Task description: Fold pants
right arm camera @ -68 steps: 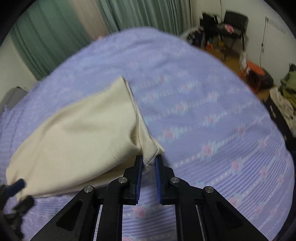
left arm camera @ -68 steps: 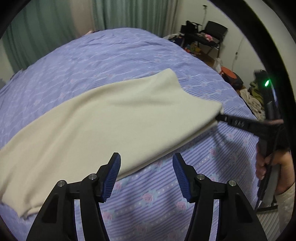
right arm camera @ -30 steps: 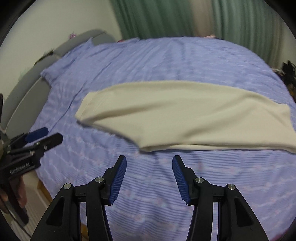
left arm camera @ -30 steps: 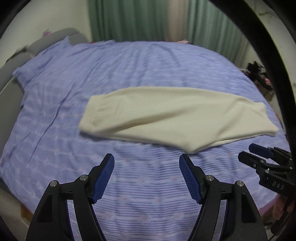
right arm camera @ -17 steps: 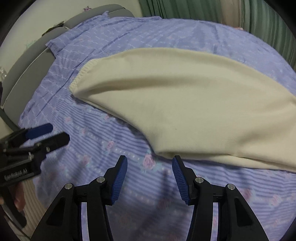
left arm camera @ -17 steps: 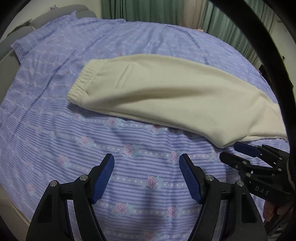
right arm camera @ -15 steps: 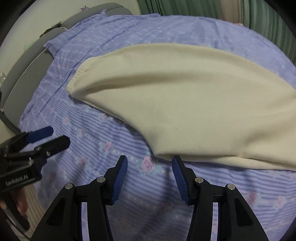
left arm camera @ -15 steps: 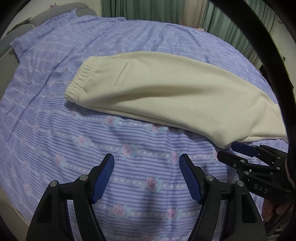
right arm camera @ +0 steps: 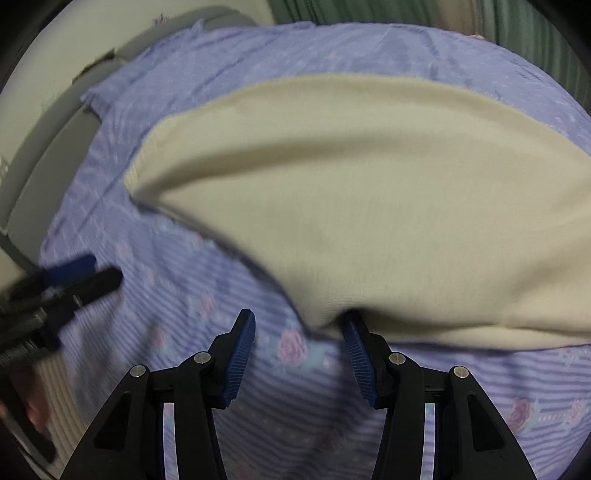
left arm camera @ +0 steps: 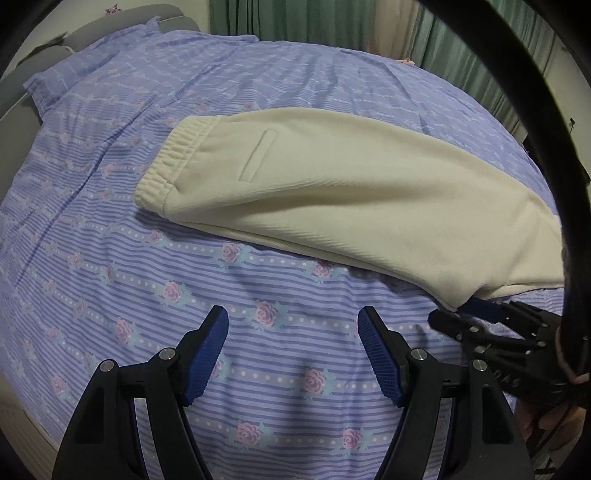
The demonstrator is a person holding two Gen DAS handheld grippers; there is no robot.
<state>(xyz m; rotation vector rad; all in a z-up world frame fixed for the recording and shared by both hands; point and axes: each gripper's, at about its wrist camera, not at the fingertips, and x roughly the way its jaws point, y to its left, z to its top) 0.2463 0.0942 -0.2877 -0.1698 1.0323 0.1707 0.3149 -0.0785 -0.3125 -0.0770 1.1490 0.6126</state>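
Across the bed sheet [left arm camera: 110,206], a lilac cotton printed with stripes, dotted bands and small pink roses, I see the pants [left arm camera: 332,192] lying flat and folded lengthwise, one leg over the other. They are a cream, soft brushed knit, with a gathered elastic waistband [left arm camera: 166,162] at the left end and a narrow welt pocket slit [left arm camera: 256,155] just beside it. My left gripper [left arm camera: 293,350] is tilted down over bare sheet near the front edge of the bed, its ribbed blue pads spread wide with nothing between them, well short of the fabric. My right gripper [right arm camera: 299,350] is also pitched downward, jaws apart; its right pad sits under the drooping lower edge of the pants, the left pad over bare sheet, so the cloth is at the opening but not pinched. That view is blurred. Green curtains [left arm camera: 295,18] hang behind the bed.
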